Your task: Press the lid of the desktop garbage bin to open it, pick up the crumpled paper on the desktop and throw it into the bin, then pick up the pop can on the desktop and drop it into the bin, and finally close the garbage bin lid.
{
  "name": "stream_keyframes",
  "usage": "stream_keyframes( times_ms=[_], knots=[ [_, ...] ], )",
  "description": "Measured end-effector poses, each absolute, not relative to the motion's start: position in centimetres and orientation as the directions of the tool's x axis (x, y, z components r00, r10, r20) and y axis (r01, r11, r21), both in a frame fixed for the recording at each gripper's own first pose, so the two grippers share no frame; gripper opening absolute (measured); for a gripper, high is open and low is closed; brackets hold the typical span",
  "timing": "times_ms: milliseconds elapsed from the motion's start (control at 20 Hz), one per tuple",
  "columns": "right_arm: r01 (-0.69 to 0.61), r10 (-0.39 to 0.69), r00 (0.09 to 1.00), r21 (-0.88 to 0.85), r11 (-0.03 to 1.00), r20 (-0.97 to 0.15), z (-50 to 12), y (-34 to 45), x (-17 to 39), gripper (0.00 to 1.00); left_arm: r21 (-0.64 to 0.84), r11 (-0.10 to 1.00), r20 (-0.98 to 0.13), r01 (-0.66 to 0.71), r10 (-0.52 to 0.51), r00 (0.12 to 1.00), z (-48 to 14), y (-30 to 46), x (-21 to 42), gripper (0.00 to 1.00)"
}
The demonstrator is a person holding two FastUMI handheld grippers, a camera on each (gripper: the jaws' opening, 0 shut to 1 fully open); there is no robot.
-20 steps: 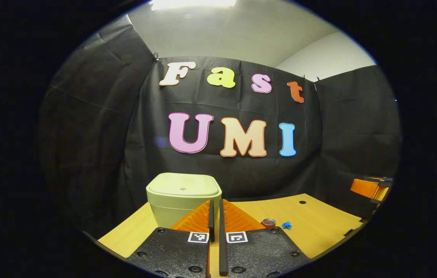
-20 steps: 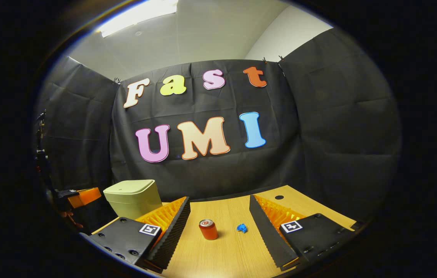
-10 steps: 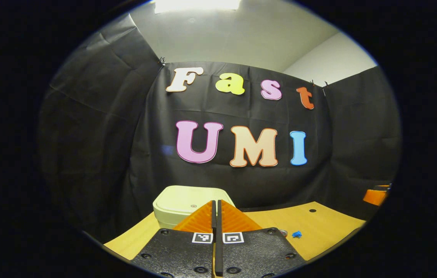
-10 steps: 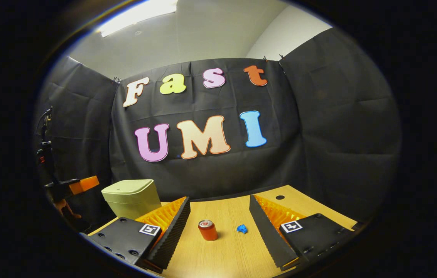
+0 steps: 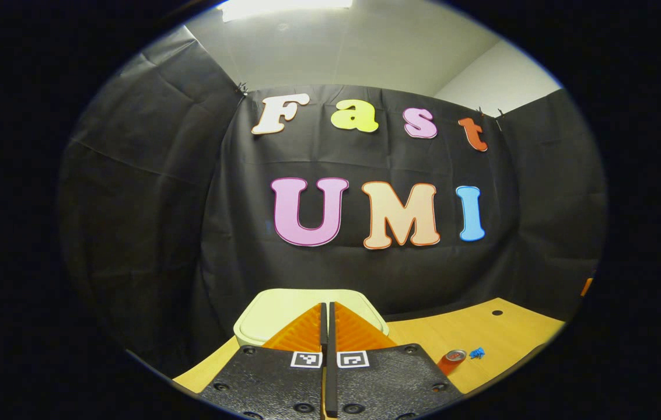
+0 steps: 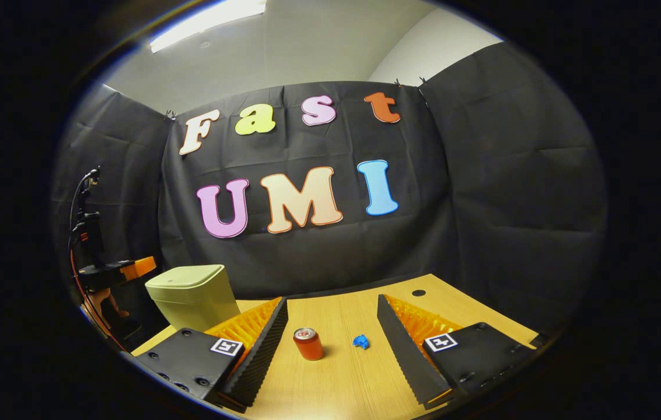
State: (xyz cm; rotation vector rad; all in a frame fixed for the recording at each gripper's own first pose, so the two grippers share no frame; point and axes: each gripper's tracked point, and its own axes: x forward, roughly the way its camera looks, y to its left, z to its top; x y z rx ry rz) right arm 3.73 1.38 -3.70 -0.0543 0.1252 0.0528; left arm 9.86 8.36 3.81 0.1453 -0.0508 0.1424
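Observation:
A pale green bin (image 5: 266,312) with its lid down stands at the table's left, directly ahead of my left gripper (image 5: 325,308), which is shut and hovers just above the near part of the lid. In the right gripper view the same bin (image 6: 193,294) sits far left, and the left gripper (image 6: 132,269) hangs beside it, held by a hand. A red pop can (image 6: 308,343) stands upright and a small blue crumpled paper (image 6: 360,341) lies to its right, both between the wide-open fingers of my right gripper (image 6: 330,312). The can (image 5: 453,358) and paper (image 5: 476,352) also show in the left gripper view.
The wooden table (image 6: 342,379) runs back to the black cloth wall, with a round cable hole (image 6: 418,292) near its far right corner. A cable (image 6: 82,192) rises from the left gripper at the far left.
My left gripper has risen and closed in over the bin, so the lid now sits under its tips. The right gripper has barely shifted; can and paper have not moved.

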Motion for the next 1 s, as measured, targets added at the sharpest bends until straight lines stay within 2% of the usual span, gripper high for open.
stream_keyframes(
  times_ms=[150, 200, 350, 400, 450, 550, 650, 700, 750, 1000],
  knots=[
    [-0.041, 0.032, 0.989, -0.059, 0.997, -0.143, -4.1, 0.9, 3.7, 0.92, 0.123, 0.982, 0.028, -0.146, 0.143, 0.989, 2.4, 9.2, 11.3, 0.00],
    [-0.036, 0.026, 0.989, -0.064, 0.997, -0.147, -4.1, 0.9, 3.7, 0.97, 0.120, 0.981, 0.015, -0.150, 0.149, 0.989, 2.0, 9.5, 11.7, 0.00],
    [-0.018, 0.008, 0.988, -0.069, 0.997, -0.152, -4.1, 0.4, 3.7, 0.97, 0.109, 0.982, -0.011, -0.153, 0.155, 0.988, 0.8, 10.3, 12.5, 0.00],
    [-0.013, 0.002, 0.988, -0.067, 0.998, -0.154, -4.1, 0.2, 3.7, 0.92, 0.106, 0.982, -0.020, -0.154, 0.157, 0.987, 0.5, 10.5, 12.9, 0.00],
    [-0.006, -0.004, 0.988, -0.065, 0.998, -0.157, -4.1, 0.1, 3.7, 0.97, 0.102, 0.983, -0.030, -0.154, 0.157, 0.987, 0.0, 10.7, 13.1, 0.00],
    [0.002, -0.012, 0.989, -0.065, 0.998, -0.150, -3.9, 0.1, 3.7, 0.97, 0.094, 0.984, -0.050, -0.155, 0.160, 0.986, -0.7, 11.1, 13.4, 0.00],
    [0.011, -0.021, 0.990, -0.075, 0.997, -0.143, -3.7, -0.1, 3.7, 0.97, 0.083, 0.984, -0.050, -0.158, 0.162, 0.986, -0.9, 11.3, 13.6, 0.00],
    [0.015, -0.026, 0.989, -0.078, 0.997, -0.143, -3.7, -0.1, 3.8, 0.92, 0.079, 0.984, -0.051, -0.157, 0.162, 0.986, -0.9, 11.4, 13.7, 0.00],
    [0.017, -0.028, 0.989, -0.078, 0.997, -0.145, -3.8, -0.1, 3.8, 0.97, 0.074, 0.985, -0.058, -0.157, 0.161, 0.985, -1.2, 11.4, 13.6, 0.00],
    [0.003, -0.018, 0.986, -0.086, 0.996, -0.164, -4.6, 0.6, 4.1, 0.96, 0.055, 0.985, -0.057, -0.162, 0.165, 0.985, -1.5, 11.4, 13.6, 0.00]
  ],
)
